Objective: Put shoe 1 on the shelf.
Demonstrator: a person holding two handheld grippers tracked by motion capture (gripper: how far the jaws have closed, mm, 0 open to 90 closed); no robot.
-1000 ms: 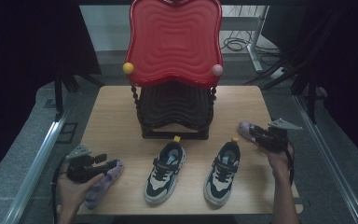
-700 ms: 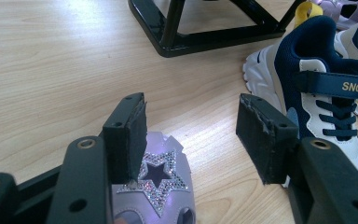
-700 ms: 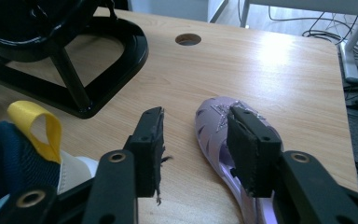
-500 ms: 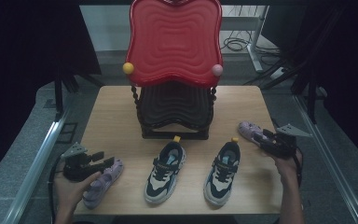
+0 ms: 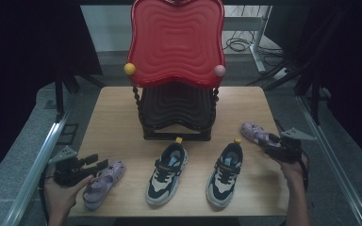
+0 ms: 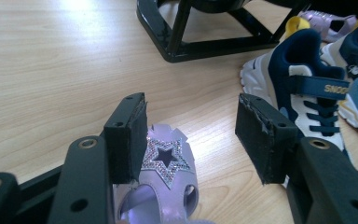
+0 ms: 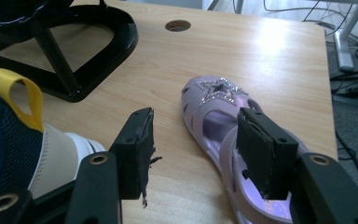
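Lilac star-trimmed jelly sandals (image 5: 102,183) (image 5: 257,133) lie on the wooden bench (image 5: 113,117), flanking two navy sneakers (image 5: 168,172). Both tongs, left (image 6: 191,137) and right (image 7: 196,154), gape empty, the right's jaws having just opened. Judged next: withdraw clear of the sandals.

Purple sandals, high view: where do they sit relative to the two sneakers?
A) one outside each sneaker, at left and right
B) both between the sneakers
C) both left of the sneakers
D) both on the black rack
A: one purple sandal lies at the left by the left hand-held gripper, the other sandal at the right, with both sneakers between them.
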